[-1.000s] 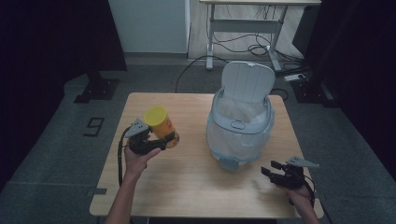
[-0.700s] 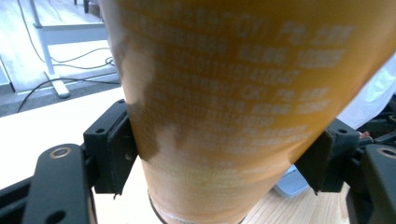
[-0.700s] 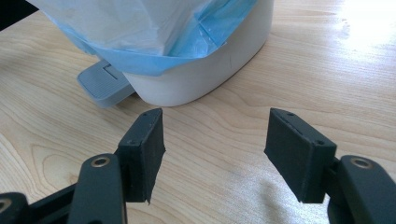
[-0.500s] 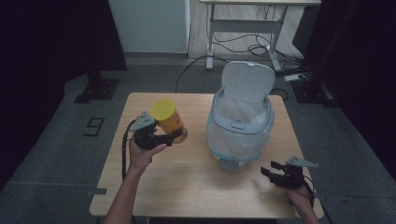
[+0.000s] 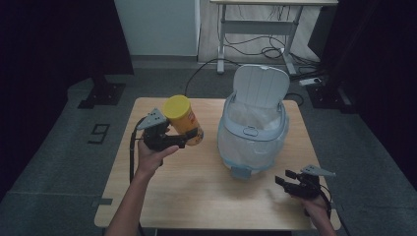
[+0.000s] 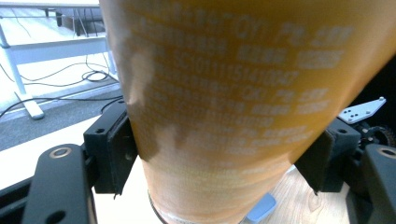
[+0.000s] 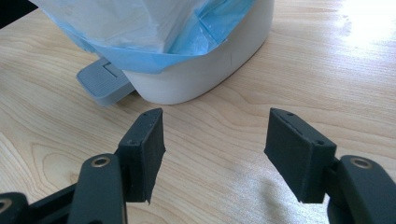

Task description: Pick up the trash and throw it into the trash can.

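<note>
at the near right the right gripper (image 5: 287, 180) rests low on the table (image 5: 206, 196), jaws apart and empty, likely parked clear of the bin's pedal (image 7: 103, 84) so the other hand can work. further in on the left, the left gripper (image 5: 184, 141) is clamped across the yellow can (image 5: 183, 121), tilted above the wood just left of the bin (image 5: 253, 132). its lid (image 5: 260, 87) stands open at the far side, the liner bag (image 5: 255, 118) ready to take the can.

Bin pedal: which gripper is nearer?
Right. The right gripper sits open on the table just right of the pedal. The left gripper is raised left of the bin, shut on the yellow can.
</note>
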Available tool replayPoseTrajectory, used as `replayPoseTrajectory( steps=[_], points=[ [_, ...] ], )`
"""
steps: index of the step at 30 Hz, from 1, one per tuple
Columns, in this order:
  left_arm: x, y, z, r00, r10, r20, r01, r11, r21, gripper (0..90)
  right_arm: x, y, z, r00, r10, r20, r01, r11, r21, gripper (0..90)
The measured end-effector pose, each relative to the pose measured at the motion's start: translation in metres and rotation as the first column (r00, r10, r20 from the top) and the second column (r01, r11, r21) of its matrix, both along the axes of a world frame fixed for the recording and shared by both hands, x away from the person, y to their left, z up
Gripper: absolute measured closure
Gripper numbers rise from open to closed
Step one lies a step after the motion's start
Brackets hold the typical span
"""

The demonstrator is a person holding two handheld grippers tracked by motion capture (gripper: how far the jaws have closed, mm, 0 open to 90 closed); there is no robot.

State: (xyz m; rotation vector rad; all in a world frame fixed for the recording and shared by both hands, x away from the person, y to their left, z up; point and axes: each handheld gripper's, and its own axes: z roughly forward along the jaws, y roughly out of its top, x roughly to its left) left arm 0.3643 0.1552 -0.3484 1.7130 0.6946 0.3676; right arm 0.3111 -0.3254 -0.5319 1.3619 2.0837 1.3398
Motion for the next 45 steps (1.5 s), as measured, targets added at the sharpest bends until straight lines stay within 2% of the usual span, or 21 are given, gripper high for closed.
replayPoseTrajectory(
  steps=[9, 16, 27, 45],
  points=[
    [0.0, -0.006, 0.013, 0.9997, -0.019, 0.015, 0.019, 0.9998, 0.004, 23.6, 0.0, 0.0, 0.0, 1.0, -0.001, -0.002, 0.001, 1.0, 0.0, 36.7],
    [0.001, -0.01, 0.018, 0.9994, -0.031, 0.016, 0.031, 0.9995, 0.0, 23.6, 0.0, 0.0, 0.0, 1.0, -0.001, -0.004, 0.001, 1.0, -0.003, 36.7],
    [0.004, -0.025, 0.03, 0.9981, -0.055, 0.027, 0.054, 0.9983, 0.022, 23.6, 0.0, -0.002, 0.0, 0.9999, -0.005, -0.01, 0.005, 1.0, -0.002, 36.7],
    [0.009, -0.043, 0.051, 0.9958, -0.084, 0.035, 0.083, 0.9964, 0.014, 23.6, 0.002, -0.003, -0.004, 0.9996, -0.011, -0.025, 0.01, 1.0, -0.006, 36.7]
  ],
)
